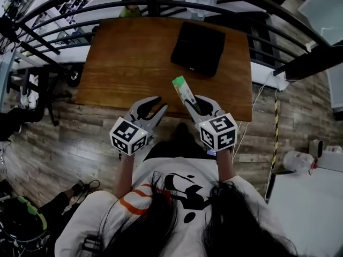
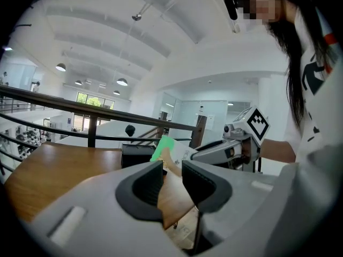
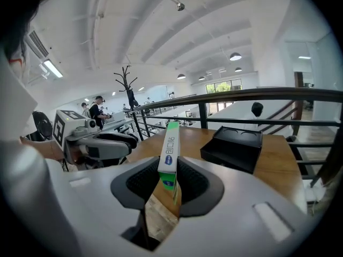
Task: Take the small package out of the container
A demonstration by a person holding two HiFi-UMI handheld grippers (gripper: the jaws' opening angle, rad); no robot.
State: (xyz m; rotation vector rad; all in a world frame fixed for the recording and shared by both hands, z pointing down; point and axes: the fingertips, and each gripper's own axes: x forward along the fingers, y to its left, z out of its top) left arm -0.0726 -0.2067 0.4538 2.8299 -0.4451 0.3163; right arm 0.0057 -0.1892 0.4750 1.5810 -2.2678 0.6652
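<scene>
On the far right part of the wooden bench [image 1: 123, 63]: one black container [image 1: 198, 48], low and square, standing flat with its top facing up. Whether anything else lies inside cannot be told from these views.

Above the near edge of the bench, right of centre: one small package [image 1: 186, 94], a slim box, white with green ends and a blue mark. It is clear of the container and well apart from it, touching neither the container nor the bench. It tilts forward, its far end pointing toward the container.

Right gripper [image 1: 199, 103]: jaws clenched on the near end of the small package, one jaw on each broad face; most of the box stands out beyond the jaws.

Left gripper [image 1: 151, 111]: near and to the left of the right one, jaws parted by a narrow gap and carrying nothing; only the bench edge and plank floor [image 1: 64, 138] show between them.

Surroundings: dark metal railing [image 1: 161, 4] beyond the far edge of the bench.

Status of task, as judged: removal looks done, since the package is out and held in the air. Left to do, probably: set it down somewhere on the bench and release it. The left gripper appears to have no part at present.
</scene>
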